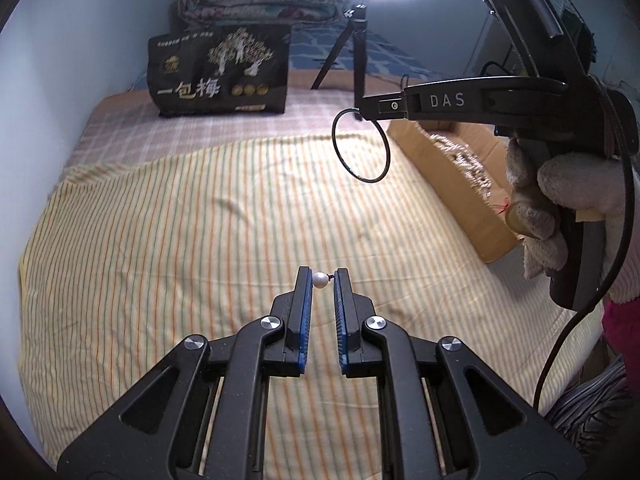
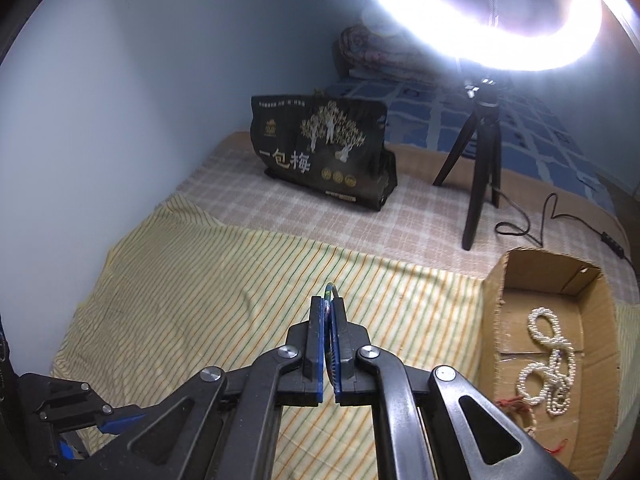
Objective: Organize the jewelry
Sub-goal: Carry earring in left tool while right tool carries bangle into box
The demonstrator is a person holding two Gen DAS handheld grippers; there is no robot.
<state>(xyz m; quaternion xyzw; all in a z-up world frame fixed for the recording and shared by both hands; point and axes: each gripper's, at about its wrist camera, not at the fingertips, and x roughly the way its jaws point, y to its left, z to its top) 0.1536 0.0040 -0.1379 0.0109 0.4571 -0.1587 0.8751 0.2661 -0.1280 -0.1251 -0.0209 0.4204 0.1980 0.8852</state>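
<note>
Right now your left hand-held gripper [image 1: 323,280] is nearly closed on a small white pearl bead [image 1: 319,280], pinched at the fingertips above the striped cloth [image 1: 160,240] on the bed. Further right, your right hand-held gripper [image 2: 328,304] is clamped fully on a thin dark bangle [image 1: 360,145], which hangs clear of the cloth. At the far right the cardboard box [image 2: 490,300] already holds pearl strands [image 2: 548,364]. Judging by that, sorting is partly done; both held pieces have yet to go in.

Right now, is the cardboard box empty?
No. The cardboard box holds pearl strands on its floor, in the right wrist view.
</note>
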